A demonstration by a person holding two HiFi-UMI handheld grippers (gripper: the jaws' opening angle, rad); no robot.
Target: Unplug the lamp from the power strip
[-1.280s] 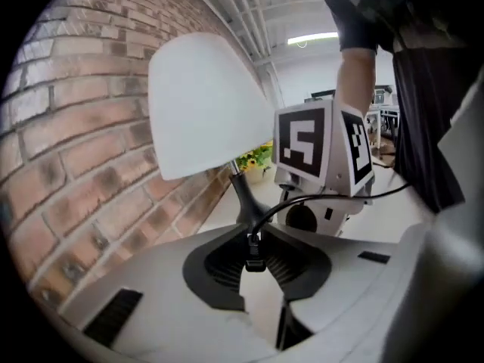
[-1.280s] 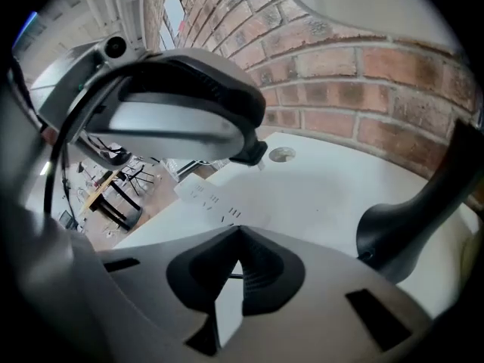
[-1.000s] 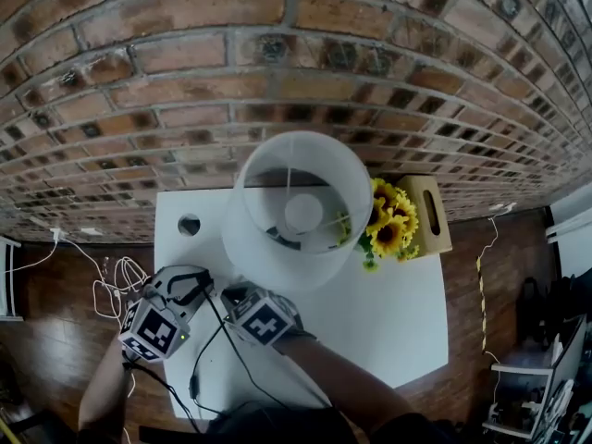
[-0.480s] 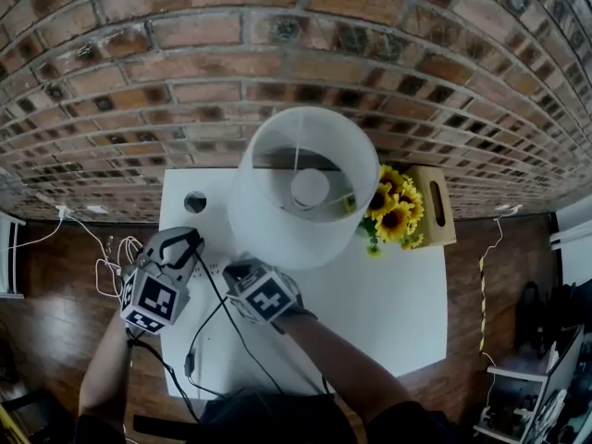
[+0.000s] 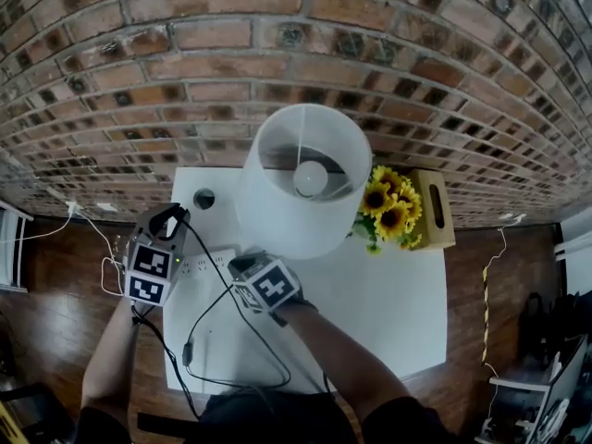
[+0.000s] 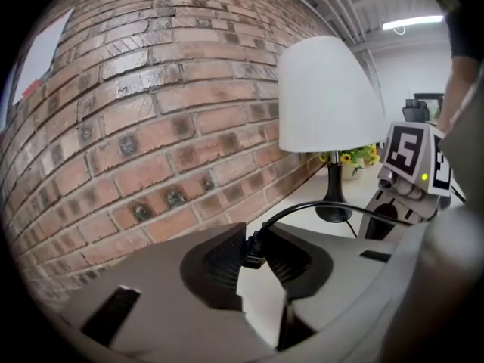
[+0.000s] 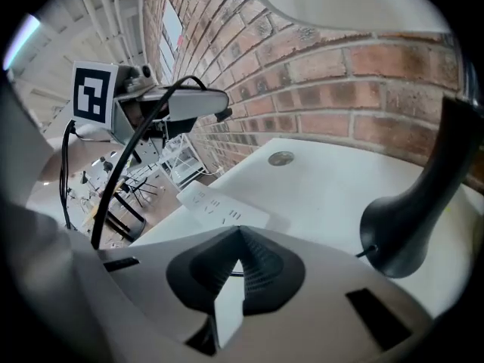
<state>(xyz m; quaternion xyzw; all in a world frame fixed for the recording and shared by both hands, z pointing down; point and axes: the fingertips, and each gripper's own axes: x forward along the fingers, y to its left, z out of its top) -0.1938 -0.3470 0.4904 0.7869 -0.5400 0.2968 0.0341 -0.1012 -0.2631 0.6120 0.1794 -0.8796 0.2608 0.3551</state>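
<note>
The lamp (image 5: 305, 192), with a white shade and a black base (image 7: 408, 218), stands at the back of the white table (image 5: 398, 313). My left gripper (image 5: 171, 216) is shut on the lamp's black plug (image 6: 253, 249) and holds it in the air, clear of the white power strip (image 5: 211, 263). From the plug the black cord (image 5: 222, 317) arcs down over the table. My right gripper (image 5: 242, 268) is shut, its tips at the strip's near end (image 7: 223, 206); whether they press on it I cannot tell.
A cable hole (image 5: 203, 199) is in the table's back left corner. Sunflowers (image 5: 388, 213) and a wooden box (image 5: 433, 209) stand right of the lamp. A brick wall (image 5: 277, 72) runs close behind. Loose white cables (image 5: 111, 266) lie on the floor at left.
My left gripper has risen, rolled and moved toward the wall with the plug in it, uncovering the power strip. The right gripper has stayed put.
</note>
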